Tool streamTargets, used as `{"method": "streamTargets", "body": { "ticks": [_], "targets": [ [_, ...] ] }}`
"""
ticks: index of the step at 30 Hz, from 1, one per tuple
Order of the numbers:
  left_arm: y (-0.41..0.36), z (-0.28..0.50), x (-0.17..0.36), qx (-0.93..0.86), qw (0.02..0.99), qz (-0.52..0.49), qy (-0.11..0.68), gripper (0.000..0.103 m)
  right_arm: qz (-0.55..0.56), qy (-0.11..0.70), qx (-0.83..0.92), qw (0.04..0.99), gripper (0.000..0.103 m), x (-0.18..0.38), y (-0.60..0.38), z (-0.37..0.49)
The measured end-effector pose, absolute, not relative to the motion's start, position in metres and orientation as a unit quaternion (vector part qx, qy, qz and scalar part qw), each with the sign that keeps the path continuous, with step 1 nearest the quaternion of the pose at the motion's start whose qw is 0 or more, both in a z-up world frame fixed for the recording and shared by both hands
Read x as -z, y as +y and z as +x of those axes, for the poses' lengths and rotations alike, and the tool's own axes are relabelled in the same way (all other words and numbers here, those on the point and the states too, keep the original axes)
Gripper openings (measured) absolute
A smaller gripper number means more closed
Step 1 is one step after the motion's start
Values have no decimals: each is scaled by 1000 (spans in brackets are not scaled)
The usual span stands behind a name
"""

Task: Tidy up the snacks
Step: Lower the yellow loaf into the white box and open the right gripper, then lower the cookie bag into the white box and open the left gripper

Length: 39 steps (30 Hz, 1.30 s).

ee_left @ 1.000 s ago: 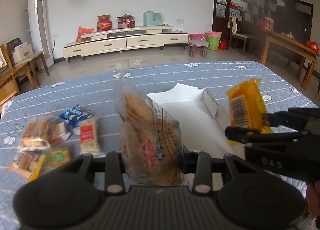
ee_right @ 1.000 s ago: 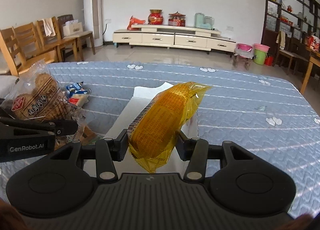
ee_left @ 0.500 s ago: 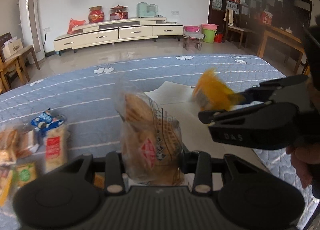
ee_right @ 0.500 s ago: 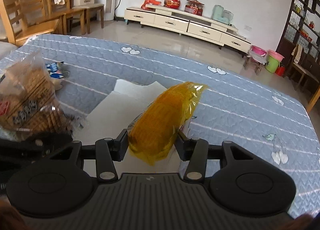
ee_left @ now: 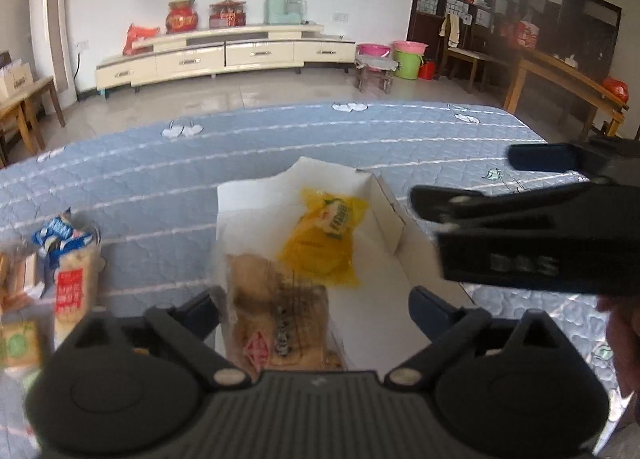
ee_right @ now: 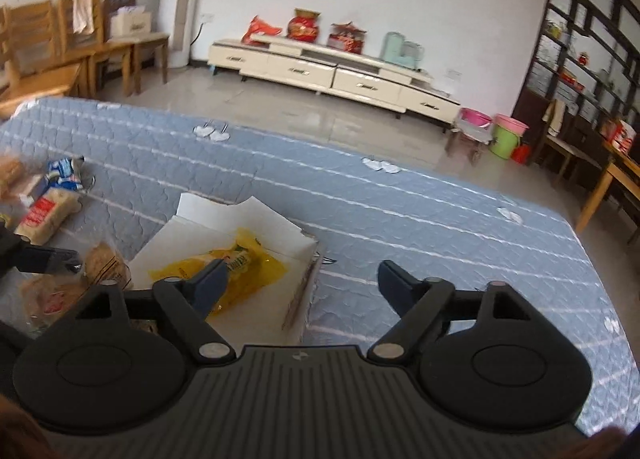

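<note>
A white open box (ee_left: 384, 315) lies on the blue quilted bed. A yellow snack packet (ee_left: 322, 237) lies inside it; it also shows in the right wrist view (ee_right: 236, 275). A clear bag of biscuits (ee_left: 276, 315) lies in the box's near left part, between my left gripper's (ee_left: 314, 309) spread fingers, untouched. My right gripper (ee_right: 302, 285) is open and empty, above the box's right wall (ee_right: 304, 295). The biscuit bag (ee_right: 60, 283) sits at the left in that view.
Several loose snack packets (ee_left: 68, 263) lie on the bed (ee_left: 280, 147) left of the box; they also show in the right wrist view (ee_right: 44, 199). My right gripper (ee_left: 540, 219) crosses the left view at the right.
Both grippers opened. The yellow packet dropped from the right gripper into the box. The biscuit bag left the left gripper and now lies in the box.
</note>
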<state>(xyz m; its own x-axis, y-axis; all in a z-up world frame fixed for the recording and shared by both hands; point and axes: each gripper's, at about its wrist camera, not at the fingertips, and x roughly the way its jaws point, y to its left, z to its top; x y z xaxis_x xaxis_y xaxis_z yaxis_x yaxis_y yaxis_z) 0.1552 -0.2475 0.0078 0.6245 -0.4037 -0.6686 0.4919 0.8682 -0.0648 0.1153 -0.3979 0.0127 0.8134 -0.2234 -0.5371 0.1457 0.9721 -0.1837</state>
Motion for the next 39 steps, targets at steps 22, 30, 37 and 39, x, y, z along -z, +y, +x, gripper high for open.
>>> {"method": "streamTargets", "body": {
  "ticks": [22,30,37,39],
  "targets": [
    [-162,102,-43,206,915,62,340,102,21,257,133,957,103,-23,-370,53],
    [-140,88,-46,180,925,73,328,102,16,259,113,959,103,-19,-348,49],
    [-119,81,-48,160,932,79,316,102,21,259,96,961,103,-16,-331,46],
    [-112,81,-47,153,933,76,315,102,18,260,89,961,103,-16,-326,46]
  ]
}}
